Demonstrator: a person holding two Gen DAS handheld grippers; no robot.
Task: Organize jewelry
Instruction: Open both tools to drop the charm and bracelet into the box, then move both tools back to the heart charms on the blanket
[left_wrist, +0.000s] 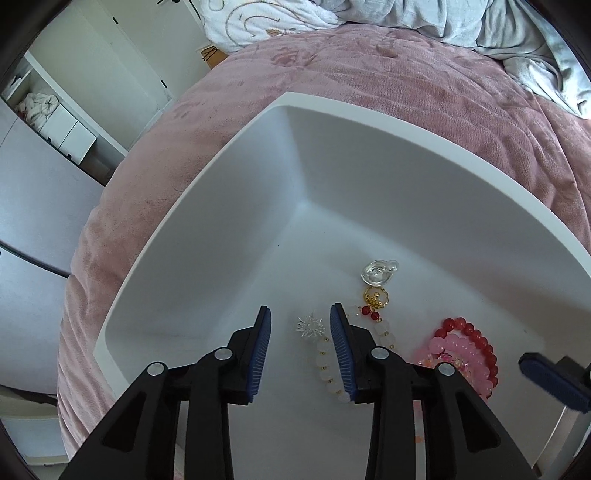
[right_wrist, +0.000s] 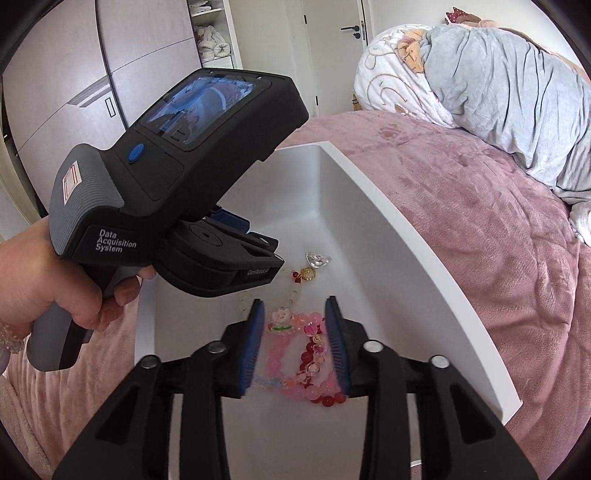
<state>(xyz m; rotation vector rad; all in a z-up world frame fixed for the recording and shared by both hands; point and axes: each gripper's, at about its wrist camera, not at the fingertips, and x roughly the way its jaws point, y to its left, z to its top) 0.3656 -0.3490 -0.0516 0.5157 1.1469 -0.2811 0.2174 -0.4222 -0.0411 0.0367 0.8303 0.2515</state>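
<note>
A white box (left_wrist: 207, 206) sits on the pink bed cover and holds the jewelry. In the left wrist view my left gripper (left_wrist: 301, 349) is open and empty above a white-bead bracelet (left_wrist: 325, 363) with a silver star charm (left_wrist: 311, 326). A clear glass pendant (left_wrist: 377, 272), a gold charm with red beads (left_wrist: 375, 300) and pink and red bead bracelets (left_wrist: 467, 345) lie to its right. In the right wrist view my right gripper (right_wrist: 295, 347) is open and empty above the pink bracelets (right_wrist: 295, 354). The glass pendant (right_wrist: 317, 259) lies beyond. The left gripper's body (right_wrist: 177, 177) hangs over the box's left side.
The box's rim (right_wrist: 417, 254) runs along the right. The pink bed cover (right_wrist: 498, 266) surrounds the box. A bundled grey and white blanket (right_wrist: 498, 96) lies at the bed's far side. Wardrobe doors (right_wrist: 66, 74) stand at the left.
</note>
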